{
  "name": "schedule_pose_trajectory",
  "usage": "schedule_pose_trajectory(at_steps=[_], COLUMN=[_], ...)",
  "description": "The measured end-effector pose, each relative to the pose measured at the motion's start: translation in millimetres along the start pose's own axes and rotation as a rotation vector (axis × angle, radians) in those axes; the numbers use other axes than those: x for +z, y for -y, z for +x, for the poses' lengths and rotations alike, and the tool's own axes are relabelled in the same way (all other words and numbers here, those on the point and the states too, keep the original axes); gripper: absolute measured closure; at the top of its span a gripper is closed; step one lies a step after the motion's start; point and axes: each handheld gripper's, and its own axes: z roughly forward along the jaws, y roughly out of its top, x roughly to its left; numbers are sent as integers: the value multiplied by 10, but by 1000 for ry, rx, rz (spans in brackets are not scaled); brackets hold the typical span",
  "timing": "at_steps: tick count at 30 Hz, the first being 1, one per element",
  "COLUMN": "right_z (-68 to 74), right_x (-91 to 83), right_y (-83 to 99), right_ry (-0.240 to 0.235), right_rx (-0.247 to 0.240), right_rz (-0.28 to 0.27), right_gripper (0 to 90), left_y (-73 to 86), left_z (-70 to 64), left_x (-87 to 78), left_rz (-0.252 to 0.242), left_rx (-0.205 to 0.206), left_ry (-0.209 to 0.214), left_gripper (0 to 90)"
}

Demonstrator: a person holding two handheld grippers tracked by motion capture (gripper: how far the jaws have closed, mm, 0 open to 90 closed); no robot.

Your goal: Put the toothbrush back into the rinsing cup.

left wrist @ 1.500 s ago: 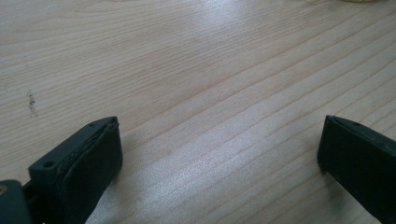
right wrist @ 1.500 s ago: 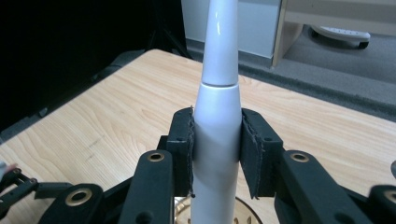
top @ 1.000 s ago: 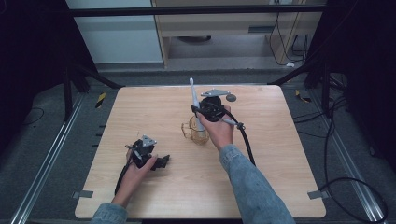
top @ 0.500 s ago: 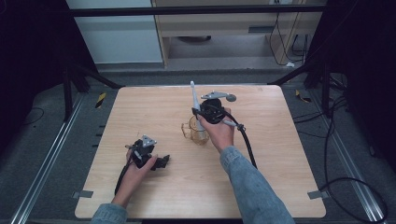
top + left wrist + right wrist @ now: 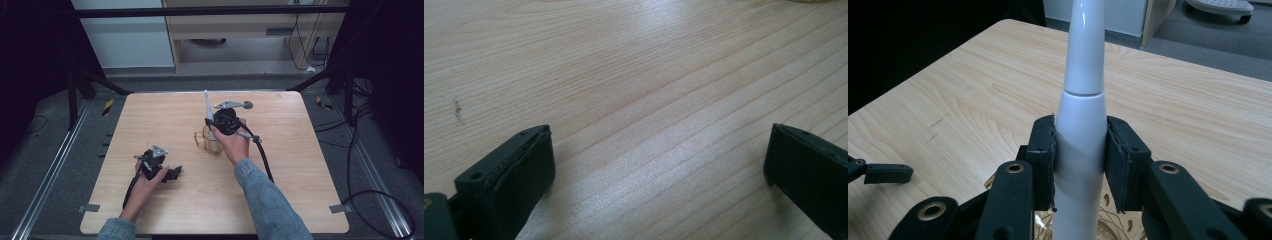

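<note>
A white electric toothbrush (image 5: 1083, 75) stands upright between my right gripper's jaws. My right gripper (image 5: 1080, 150) is shut on its handle. From above, the toothbrush (image 5: 206, 105) rises over a clear glass cup with a gold pattern (image 5: 205, 143), and its lower end reaches down into the cup (image 5: 1110, 225). The right gripper (image 5: 214, 125) sits just above the cup near the table's middle. My left gripper (image 5: 172, 173) rests on the wood at the near left. Its jaws stand wide apart in the left gripper view (image 5: 659, 160), with only bare table between them.
The wooden table (image 5: 300, 165) has bare wood on all sides of the cup. The right gripper's black cable (image 5: 262, 152) trails toward the near right. Dark floor, metal rails and a cabinet (image 5: 220, 30) surround the table.
The right gripper and the toothbrush have sunk very slightly toward the cup. The left gripper has not moved.
</note>
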Motion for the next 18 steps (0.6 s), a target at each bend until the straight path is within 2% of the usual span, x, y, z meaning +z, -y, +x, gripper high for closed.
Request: schedule_pose_trajectory(at_steps=[18], right_z=[-3], right_x=[44], right_y=[52], right_ry=[-3], right_rx=[17], right_rz=[4], right_gripper=[671], left_y=[0], left_z=[0], left_x=[0], left_rz=[0], left_rx=[0], left_ry=[0], left_gripper=[0])
